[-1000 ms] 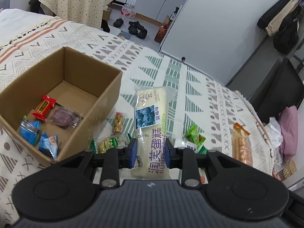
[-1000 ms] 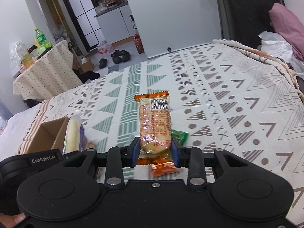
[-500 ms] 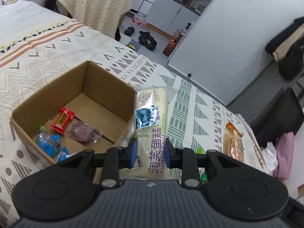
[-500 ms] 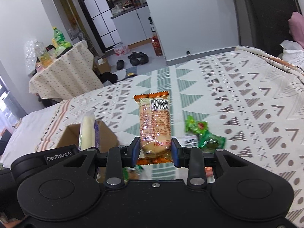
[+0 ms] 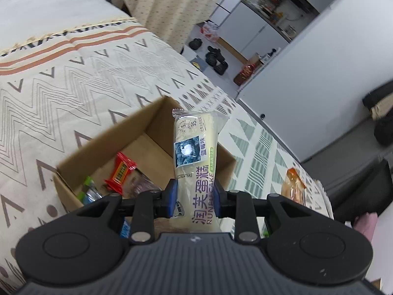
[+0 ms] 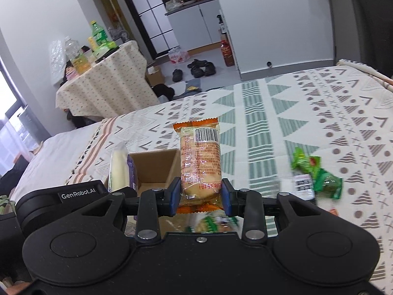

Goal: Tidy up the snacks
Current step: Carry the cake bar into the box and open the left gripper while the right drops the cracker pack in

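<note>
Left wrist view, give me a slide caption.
Left gripper holds a cake pack above the cardboard box of snacks.

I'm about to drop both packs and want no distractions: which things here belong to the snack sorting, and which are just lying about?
Job:
- cardboard box
- pale cake pack in left claw
- orange pack in right claw
- green packets on the bedspread

Lying about:
- shoes
- bottles on draped table

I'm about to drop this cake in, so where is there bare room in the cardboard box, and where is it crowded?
The far half of the cardboard box floor, along the back wall and far corner, shows bare. The near end is crowded: the red candy bar, a dark wrapped snack beside it and blue-green packets lie there. The cake packet in the left hand-held gripper hides the rest.
</note>
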`<state>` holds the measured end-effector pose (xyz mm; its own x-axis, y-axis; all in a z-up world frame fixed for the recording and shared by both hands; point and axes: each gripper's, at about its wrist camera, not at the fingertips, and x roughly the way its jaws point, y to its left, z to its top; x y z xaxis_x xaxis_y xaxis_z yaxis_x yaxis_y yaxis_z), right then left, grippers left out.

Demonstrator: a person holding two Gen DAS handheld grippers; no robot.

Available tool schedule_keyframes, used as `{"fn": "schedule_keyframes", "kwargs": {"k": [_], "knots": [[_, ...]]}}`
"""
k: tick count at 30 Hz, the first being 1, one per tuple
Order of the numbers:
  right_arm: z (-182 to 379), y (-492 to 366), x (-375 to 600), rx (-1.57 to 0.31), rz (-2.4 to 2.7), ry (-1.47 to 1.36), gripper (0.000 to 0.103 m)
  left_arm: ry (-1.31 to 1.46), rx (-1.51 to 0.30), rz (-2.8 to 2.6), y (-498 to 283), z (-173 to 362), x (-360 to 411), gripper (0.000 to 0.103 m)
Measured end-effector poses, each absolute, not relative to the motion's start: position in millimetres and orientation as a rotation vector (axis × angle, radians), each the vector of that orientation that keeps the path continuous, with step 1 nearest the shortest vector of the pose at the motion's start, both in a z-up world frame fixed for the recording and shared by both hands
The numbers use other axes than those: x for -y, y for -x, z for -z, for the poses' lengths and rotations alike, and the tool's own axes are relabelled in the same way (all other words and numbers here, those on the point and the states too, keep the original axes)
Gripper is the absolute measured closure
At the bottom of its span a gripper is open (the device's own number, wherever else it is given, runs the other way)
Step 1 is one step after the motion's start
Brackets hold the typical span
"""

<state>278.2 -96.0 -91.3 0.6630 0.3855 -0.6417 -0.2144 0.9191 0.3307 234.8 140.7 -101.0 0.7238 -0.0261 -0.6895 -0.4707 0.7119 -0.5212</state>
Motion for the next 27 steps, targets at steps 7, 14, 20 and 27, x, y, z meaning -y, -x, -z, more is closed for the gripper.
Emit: {"fn": "schedule_keyframes", "kwargs": {"k": [7, 14, 20, 27], "knots": [[95.9, -285.5, 65.0, -0.789, -0.371, -0.216, 0.070, 0.794, -0.755, -0.279, -240.6, 115.8, -165.8, 0.075], [105.6, -292.5, 44.4, -0.813, -0.368, -0.204, 0.070, 0.795, -0.773, -0.274, -247.2, 123.0, -169.2, 0.071], [111.7, -298.5, 30.5, -0.832, -0.373, -0.198, 0.069, 0.806, -0.763, -0.320, -243.2, 124.4, -174.7, 0.054], [108.2, -302.7, 20.7, -0.825, -0.381, -0.172, 0.055, 0.801, -0.781, -0.357, -241.9, 123.0, -172.8, 0.035]]}}
